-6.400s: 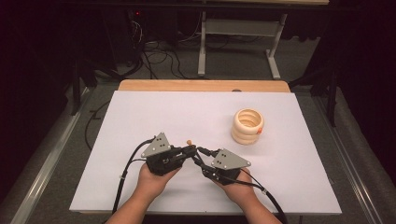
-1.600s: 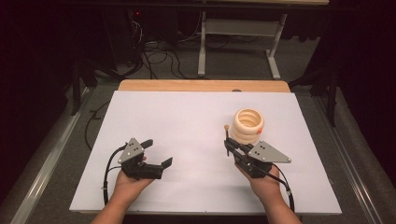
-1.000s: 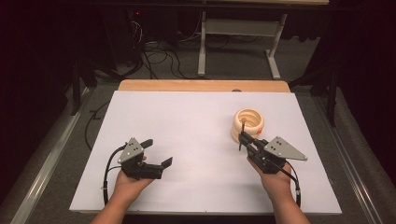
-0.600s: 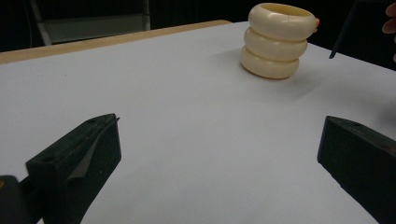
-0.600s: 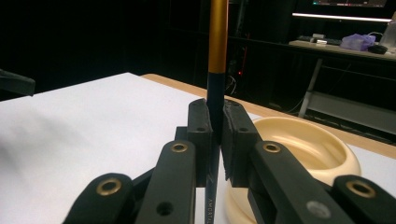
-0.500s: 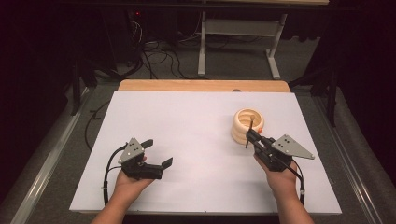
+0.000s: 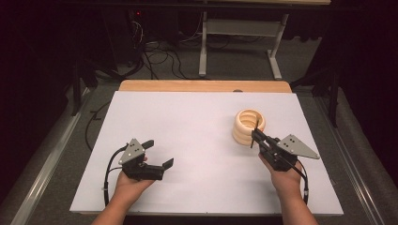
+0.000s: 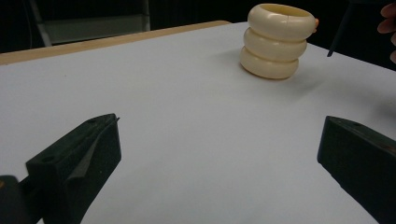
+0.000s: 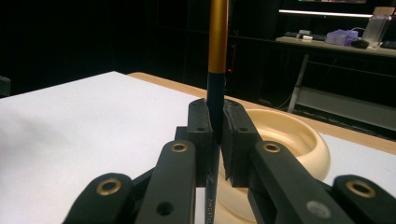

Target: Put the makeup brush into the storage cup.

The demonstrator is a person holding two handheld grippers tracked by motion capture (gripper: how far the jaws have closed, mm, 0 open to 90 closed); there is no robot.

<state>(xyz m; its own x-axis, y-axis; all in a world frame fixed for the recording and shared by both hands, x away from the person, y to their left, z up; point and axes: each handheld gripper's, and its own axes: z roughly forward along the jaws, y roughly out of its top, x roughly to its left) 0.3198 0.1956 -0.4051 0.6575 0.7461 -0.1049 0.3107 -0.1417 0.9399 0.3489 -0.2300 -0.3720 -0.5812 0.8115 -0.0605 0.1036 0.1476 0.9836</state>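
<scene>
A: White sheet over a wooden table (image 7: 202,86), dark room behind, desk legs and loose cables on the carpet. What is in the jaws?

B: The right gripper (image 9: 214,135) has its jaws pressed together on a thin stick, a pencil (image 9: 216,70) or brush by its look, black low down and gold higher up. It stands nearly upright in the right gripper view, pinched near its lower end.

A: And the target?

B: Probably the cream ring holder (image 7: 248,126), three stacked rings with a hollow centre. In the high view the right gripper (image 7: 257,137) sits just beside its near wall, and the pencil's upper end crosses the rim.

A: How would you do this step well?

B: I'd judge it a placing move. Raise the stick so its lower tip clears the rim, centre it over the opening, keep it upright, lower it, and only then part the jaws. The stack looks light, so a side knock could shift or topple it.

A: The other hand?

B: The left gripper (image 7: 158,159) rests on the sheet, well apart from the holder, jaws spread wide and holding nothing.
</scene>
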